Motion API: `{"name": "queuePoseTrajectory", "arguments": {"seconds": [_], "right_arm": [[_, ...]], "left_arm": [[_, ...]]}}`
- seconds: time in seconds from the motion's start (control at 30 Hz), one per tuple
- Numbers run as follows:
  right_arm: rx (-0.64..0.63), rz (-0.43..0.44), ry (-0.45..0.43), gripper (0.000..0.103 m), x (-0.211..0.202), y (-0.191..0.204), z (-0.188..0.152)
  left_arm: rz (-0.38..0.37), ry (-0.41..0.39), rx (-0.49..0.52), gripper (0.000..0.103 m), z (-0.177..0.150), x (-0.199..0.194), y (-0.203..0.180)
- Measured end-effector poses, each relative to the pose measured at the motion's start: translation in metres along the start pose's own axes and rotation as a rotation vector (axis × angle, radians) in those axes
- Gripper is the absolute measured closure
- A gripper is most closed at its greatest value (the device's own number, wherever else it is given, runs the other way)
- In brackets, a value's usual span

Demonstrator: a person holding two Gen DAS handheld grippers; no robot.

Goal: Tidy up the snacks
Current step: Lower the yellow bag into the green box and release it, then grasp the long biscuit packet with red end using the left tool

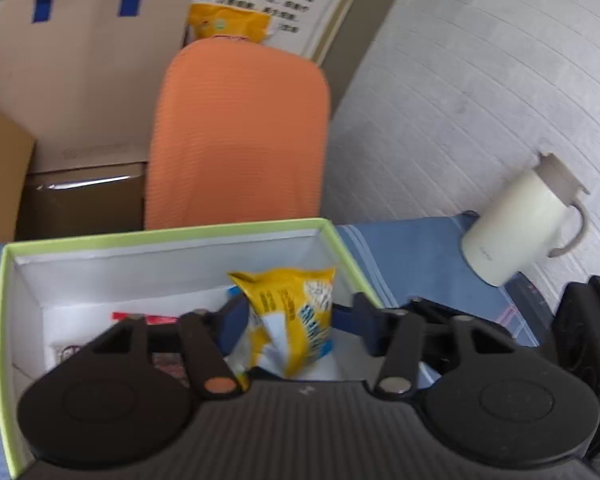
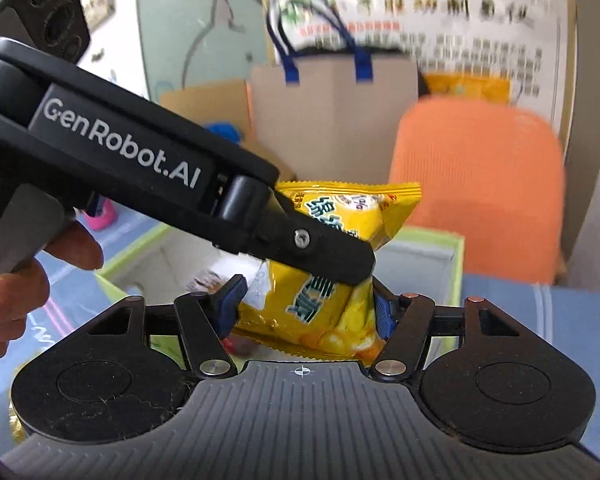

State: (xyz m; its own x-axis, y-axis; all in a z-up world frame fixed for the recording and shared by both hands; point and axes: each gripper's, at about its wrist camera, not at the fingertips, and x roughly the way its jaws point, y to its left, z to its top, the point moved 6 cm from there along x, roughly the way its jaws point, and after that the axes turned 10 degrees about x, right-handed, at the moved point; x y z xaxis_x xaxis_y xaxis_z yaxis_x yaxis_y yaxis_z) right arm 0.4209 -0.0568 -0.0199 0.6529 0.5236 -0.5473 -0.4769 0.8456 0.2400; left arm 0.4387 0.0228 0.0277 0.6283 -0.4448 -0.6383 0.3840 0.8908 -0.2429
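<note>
In the left wrist view my left gripper (image 1: 296,312) is shut on a yellow, blue and white snack packet (image 1: 288,296). It holds the packet upright over the white box with a green rim (image 1: 168,236). A red-edged packet (image 1: 148,318) lies inside that box. In the right wrist view my right gripper (image 2: 306,306) is shut on a yellow packet with green print (image 2: 320,304), just in front of the same box (image 2: 420,240). The left tool crosses this view from the upper left. One of its fingers (image 2: 332,252) lies across the yellow packet and hides its middle.
Behind the box stands an orange chair back (image 1: 240,136), with a paper bag with blue handles (image 1: 84,64) and cardboard boxes to its left. A cream lidded jug (image 1: 520,216) sits on the blue cloth (image 1: 412,248) at right. A person's hand (image 2: 16,292) grips the left tool.
</note>
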Motion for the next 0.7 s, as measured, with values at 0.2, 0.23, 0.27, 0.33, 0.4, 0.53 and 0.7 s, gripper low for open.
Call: {"name": "queuePoseTrajectory", "arguments": {"seconds": [0.2, 0.23, 0.27, 0.33, 0.4, 0.53, 0.7], "right_arm": [[-0.015, -0.015, -0.116, 0.023, -0.043, -0.002, -0.006], [-0.032, -0.018, -0.140, 0.022, -0.055, 0.000, -0.009], [-0.039, -0.020, -0.165, 0.021, -0.068, 0.003, -0.012], [-0.016, -0.017, -0.205, 0.012, -0.094, 0.003, -0.025], [0.023, 0.004, -0.216, 0.011, -0.115, 0.006, -0.039], [0.100, 0.017, -0.214, 0.010, -0.150, 0.011, -0.069], [0.178, 0.019, -0.171, 0.010, -0.181, 0.023, -0.123]], "left_arm": [[0.071, -0.121, 0.050, 0.032, -0.026, -0.043, -0.007], [0.101, -0.141, 0.069, 0.031, -0.032, -0.051, -0.012], [0.133, -0.155, 0.083, 0.030, -0.039, -0.059, -0.018], [0.186, -0.163, 0.105, 0.029, -0.053, -0.069, -0.028], [0.221, -0.157, 0.113, 0.029, -0.070, -0.077, -0.038], [0.206, -0.146, 0.103, 0.029, -0.099, -0.096, -0.047], [0.192, -0.151, 0.095, 0.028, -0.124, -0.116, -0.056]]}}
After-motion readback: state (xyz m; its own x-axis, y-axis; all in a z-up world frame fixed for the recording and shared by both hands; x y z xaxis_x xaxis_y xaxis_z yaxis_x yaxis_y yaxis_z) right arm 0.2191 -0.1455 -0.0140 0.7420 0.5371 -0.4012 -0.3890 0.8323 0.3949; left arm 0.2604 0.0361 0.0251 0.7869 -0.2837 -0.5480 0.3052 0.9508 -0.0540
